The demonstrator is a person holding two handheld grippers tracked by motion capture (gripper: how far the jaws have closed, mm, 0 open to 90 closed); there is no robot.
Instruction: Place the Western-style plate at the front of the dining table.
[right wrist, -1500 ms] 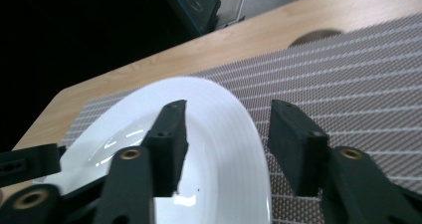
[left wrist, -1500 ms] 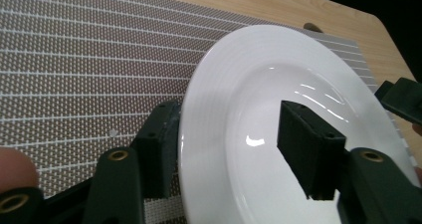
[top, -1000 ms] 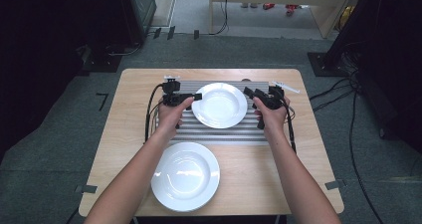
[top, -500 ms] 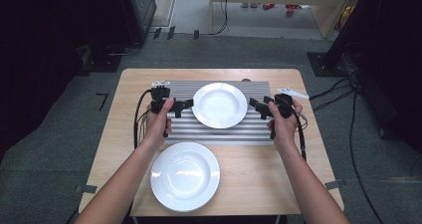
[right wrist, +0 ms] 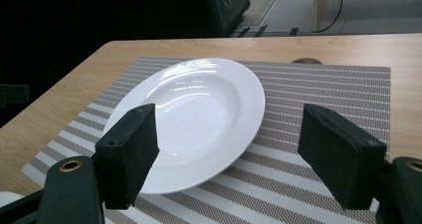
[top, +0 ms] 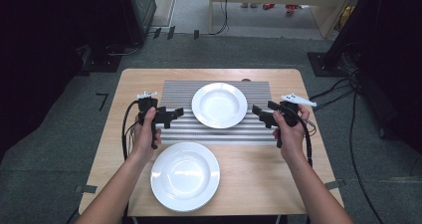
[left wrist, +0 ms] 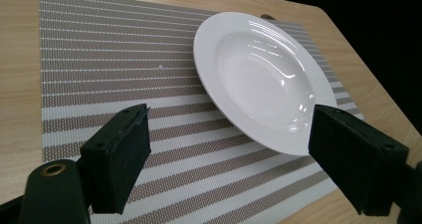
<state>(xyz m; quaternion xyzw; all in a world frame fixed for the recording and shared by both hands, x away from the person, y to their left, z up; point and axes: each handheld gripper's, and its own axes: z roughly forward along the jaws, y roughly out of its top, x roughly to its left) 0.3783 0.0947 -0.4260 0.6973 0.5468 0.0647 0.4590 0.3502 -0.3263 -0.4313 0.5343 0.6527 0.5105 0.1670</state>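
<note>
White and glossy, the shallow round ceramic plate (top: pixel 219 104) sits flat in the middle of a grey-and-white striped woven placemat (top: pixel 175 94) on the far half of the light wooden bench (top: pixel 259 174), with nothing touching it. Second white round plate (top: pixel 185 175), same look, sits on the bare wood closer to the person, just off the mat's near edge and a bit left of centre. The person's left hand (top: pixel 145 137) holds the left gripper (top: pixel 174 114) over the mat's left end, pointing in at the far plate with a clear gap to its rim. From the left gripper view its black padded jaws are spread wide with the plate's rim (left wrist: pixel 259 82) showing between them. Right hand (top: pixel 291 134) has the right gripper (top: pixel 259 113) mirrored on the other side, over the mat's right end, also short of the plate. In the right gripper view those jaws are wide apart too and hold nothing, plate (right wrist: pixel 194 117) just ahead. Black cables trail off both grippers, and the right one carries a pale three-cornered plate on top.
</note>
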